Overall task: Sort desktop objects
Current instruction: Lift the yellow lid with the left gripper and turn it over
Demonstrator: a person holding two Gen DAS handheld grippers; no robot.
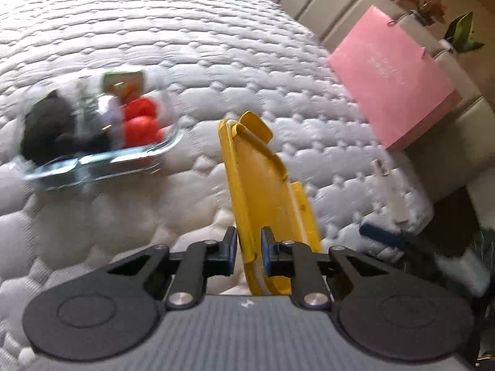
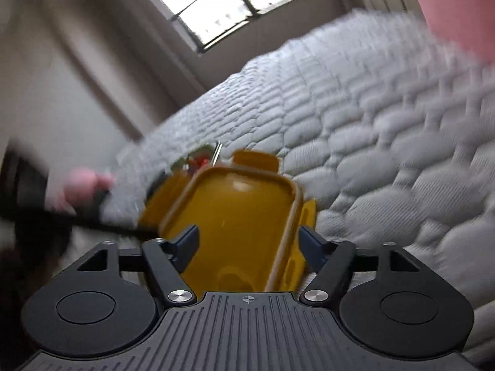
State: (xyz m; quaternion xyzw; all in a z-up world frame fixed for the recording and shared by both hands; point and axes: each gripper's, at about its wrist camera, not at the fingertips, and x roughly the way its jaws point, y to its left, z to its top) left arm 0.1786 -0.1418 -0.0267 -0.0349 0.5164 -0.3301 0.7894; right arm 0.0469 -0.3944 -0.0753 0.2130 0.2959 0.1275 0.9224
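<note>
Taking the yellow lid (image 1: 263, 185) as our landmark and reading from the left: well to its left on the quilted mattress (image 1: 185, 31) we see a clear glass container (image 1: 102, 160) holding blurred red, black and green items. The lid, glossy plastic with flip-up latches and a pale seal, stands on edge, clamped by our left hand-held gripper (image 1: 249, 247). To its right leans a pink bag (image 1: 393, 77). Our right hand-held gripper (image 2: 249, 247) stands apart around the lid's face.

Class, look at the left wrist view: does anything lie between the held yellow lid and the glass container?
Nothing visible does. The left tongs grip the yellow lid on edge; only bare quilted mattress separates it from the glass container.
</note>
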